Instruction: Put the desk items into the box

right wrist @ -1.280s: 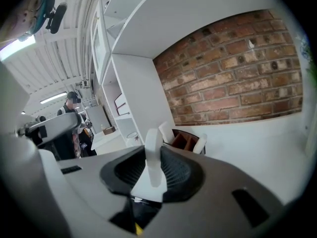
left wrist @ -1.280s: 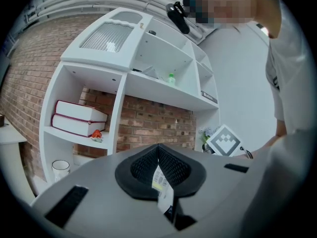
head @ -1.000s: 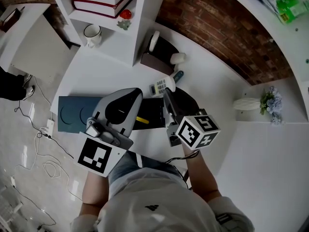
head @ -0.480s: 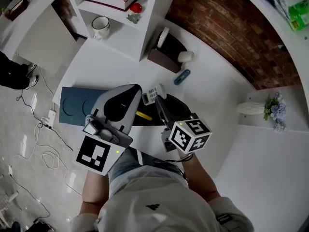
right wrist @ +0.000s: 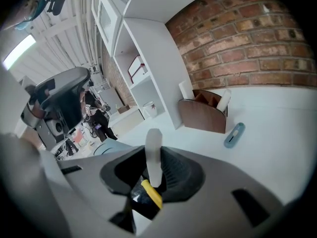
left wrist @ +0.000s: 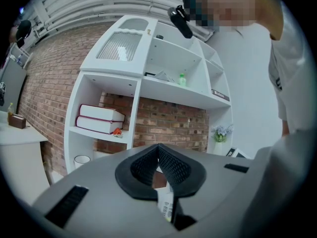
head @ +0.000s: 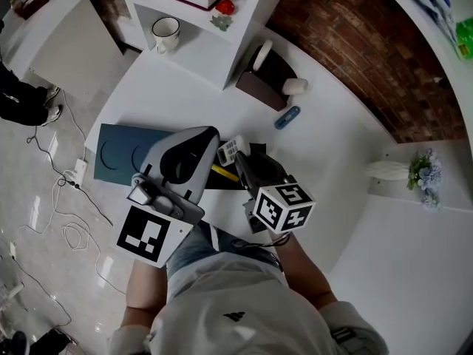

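One calculator (head: 230, 149) | held in right claw (right wrist: 152, 171) | over box (head: 230, 185) | left claw (left wrist: 159, 150) closed, empty

"How does the person carry the left tool (head: 212, 134)?"

"About level, pointing away from the body, with its marker cube (head: 150, 237) nearest the chest. The jaws meet at the tips and nothing sits between them."

"And the right tool (head: 241, 156)?"

"It tips downward and angles across toward the left one, so the two tips are near each other. Its jaws are clamped on a calculator (head: 230, 149), held edge-on between the pads."

"The arms?"

"The left forearm (head: 144, 296) and the right forearm (head: 314, 272) both reach forward from the torso."
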Demonstrator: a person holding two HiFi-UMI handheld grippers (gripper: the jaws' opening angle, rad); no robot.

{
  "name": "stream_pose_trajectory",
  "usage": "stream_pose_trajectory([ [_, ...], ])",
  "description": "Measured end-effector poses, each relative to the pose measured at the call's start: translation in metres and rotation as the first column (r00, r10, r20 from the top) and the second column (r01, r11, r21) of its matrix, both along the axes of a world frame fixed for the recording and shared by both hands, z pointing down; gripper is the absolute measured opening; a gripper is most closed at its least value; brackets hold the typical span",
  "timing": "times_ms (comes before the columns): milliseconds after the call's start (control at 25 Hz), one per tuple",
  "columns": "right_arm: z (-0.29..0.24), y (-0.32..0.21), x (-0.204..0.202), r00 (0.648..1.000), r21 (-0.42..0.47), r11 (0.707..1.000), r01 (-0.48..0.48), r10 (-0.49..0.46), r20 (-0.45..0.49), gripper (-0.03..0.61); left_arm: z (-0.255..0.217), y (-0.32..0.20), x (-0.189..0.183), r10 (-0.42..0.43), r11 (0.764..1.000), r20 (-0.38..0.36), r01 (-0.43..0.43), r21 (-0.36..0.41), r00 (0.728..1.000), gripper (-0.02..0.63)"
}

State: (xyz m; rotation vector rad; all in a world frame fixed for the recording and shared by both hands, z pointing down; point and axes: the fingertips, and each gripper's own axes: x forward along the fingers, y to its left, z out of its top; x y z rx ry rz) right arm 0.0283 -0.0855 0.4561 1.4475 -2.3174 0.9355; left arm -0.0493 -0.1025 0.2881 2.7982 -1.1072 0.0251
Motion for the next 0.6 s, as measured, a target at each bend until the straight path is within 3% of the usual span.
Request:
stream_pose_trajectory([
  [600,0.019,0.007,-0.009,1.000,-0.027,1.000,-0.007,0.007,0.016,0.104,0.000,0.007,-0.015,-0.016,1.000,-0.006,0.016,-0.001,1.000,0.012],
])
